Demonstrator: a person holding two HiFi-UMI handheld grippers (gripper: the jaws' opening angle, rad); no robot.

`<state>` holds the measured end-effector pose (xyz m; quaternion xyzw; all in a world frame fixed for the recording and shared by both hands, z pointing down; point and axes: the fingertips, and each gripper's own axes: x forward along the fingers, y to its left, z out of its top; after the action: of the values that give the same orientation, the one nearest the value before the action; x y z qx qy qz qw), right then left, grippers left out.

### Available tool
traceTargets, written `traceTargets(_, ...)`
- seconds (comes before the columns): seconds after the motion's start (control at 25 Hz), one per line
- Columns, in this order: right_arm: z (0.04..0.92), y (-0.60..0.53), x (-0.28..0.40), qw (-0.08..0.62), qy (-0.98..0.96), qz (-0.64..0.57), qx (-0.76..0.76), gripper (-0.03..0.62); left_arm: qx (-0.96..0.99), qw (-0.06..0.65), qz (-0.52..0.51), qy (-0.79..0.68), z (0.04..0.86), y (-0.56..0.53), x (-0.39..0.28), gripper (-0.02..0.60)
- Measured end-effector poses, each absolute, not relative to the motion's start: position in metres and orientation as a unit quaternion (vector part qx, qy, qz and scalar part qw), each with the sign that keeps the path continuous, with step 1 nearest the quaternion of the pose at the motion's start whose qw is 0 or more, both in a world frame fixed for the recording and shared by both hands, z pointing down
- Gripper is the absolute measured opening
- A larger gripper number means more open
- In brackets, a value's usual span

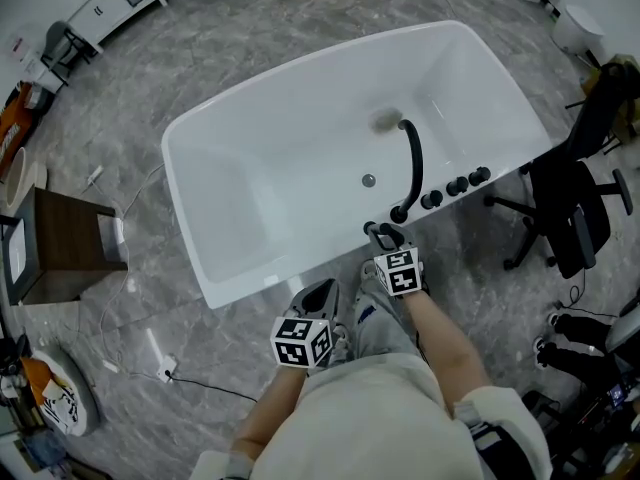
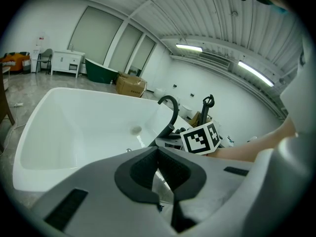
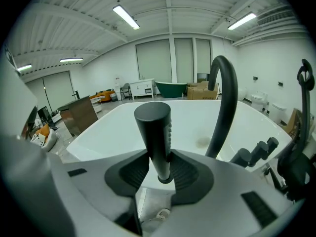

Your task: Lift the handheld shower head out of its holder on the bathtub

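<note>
Left gripper view: my left tongs [image 2: 157, 152] are pressed together on nothing, idling short of the bathtub [image 1: 200, 133]. My right tongs [image 3: 159, 168] are clamped low on the black shower head [image 3: 154, 127], which stands upright at the tub's rim beside the spout [image 3: 224, 102]. It looks stiff and smooth, probably slippery, so this low grip suits. No readable branding.

One white bathtub [image 1: 232, 173], one green bathtub [image 3: 171, 88], one shower head [image 3: 154, 132], one spout [image 1: 413, 163], three knobs [image 1: 457, 185], two marker cubes [image 1: 300, 341].
</note>
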<state>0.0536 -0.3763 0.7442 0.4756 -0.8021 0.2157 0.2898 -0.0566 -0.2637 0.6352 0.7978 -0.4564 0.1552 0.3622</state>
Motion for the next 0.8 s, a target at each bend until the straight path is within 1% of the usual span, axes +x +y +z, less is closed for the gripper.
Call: traceTargets(0.8, 0.639, -0.32, 0.055, 0.206, -0.804, 0.155, 0.536, 0.14, 0.816, 0.334, 0.13, -0.453, 0.605, -0.213, -0.066, 0.02)
